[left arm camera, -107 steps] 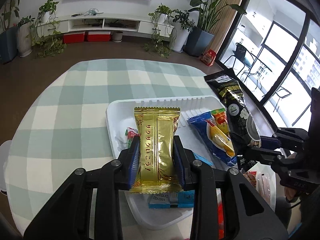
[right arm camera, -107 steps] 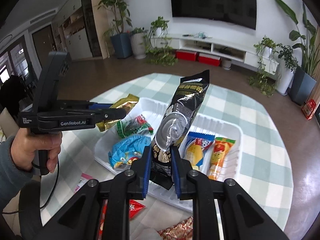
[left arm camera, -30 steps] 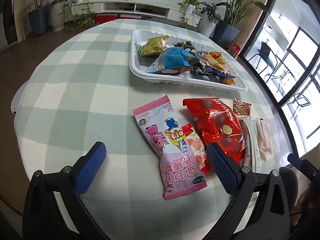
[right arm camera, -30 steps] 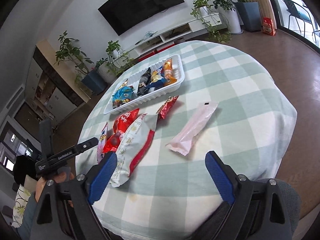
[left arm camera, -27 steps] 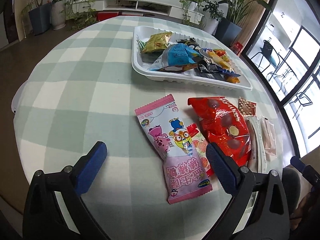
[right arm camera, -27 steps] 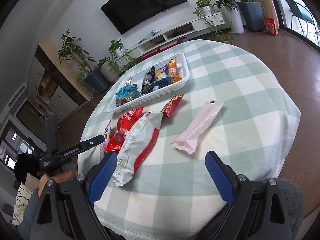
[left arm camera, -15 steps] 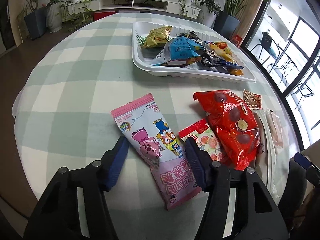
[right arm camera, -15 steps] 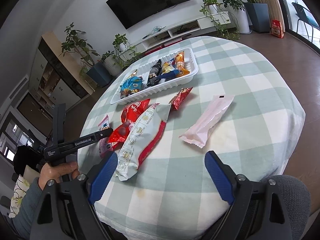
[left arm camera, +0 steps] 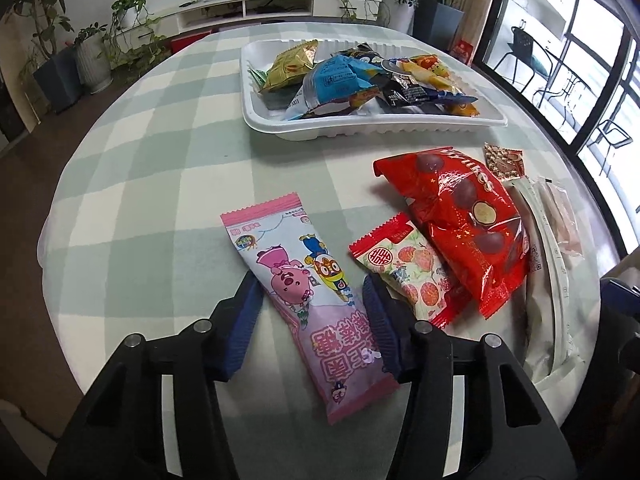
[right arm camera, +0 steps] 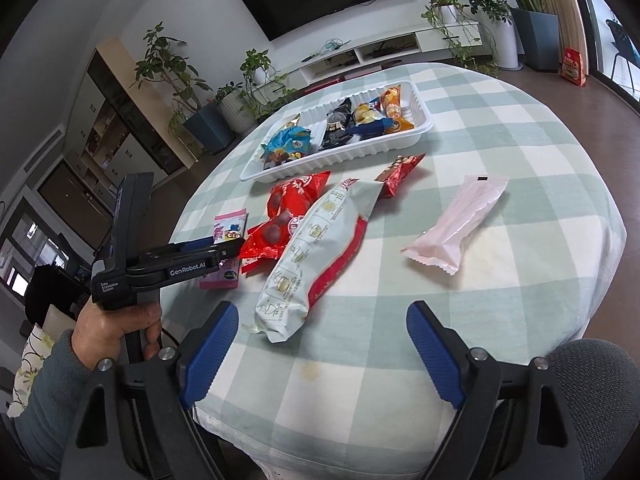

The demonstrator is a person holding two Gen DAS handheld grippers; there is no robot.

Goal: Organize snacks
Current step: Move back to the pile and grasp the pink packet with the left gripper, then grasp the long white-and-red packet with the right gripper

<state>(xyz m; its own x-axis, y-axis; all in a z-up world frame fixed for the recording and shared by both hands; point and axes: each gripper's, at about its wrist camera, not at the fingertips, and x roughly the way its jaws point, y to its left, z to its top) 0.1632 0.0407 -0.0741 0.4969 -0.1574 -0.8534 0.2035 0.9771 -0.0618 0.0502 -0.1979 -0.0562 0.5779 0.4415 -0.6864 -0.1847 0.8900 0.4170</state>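
The pink cartoon snack packet [left arm camera: 308,284] lies flat on the counter [left arm camera: 152,184], on the near side of the white tray [left arm camera: 360,128], its long axis running roughly along the left tool [left arm camera: 310,320]. That tool's jaws have just been closing and now flank the packet's lower half, apparently just at its edges. The right tool [right arm camera: 320,354] stands spread and empty, farther off, nearest the white-and-red bag [right arm camera: 316,256]. The counter wears a green check cloth; behind the tray stand potted plants and a TV shelf.
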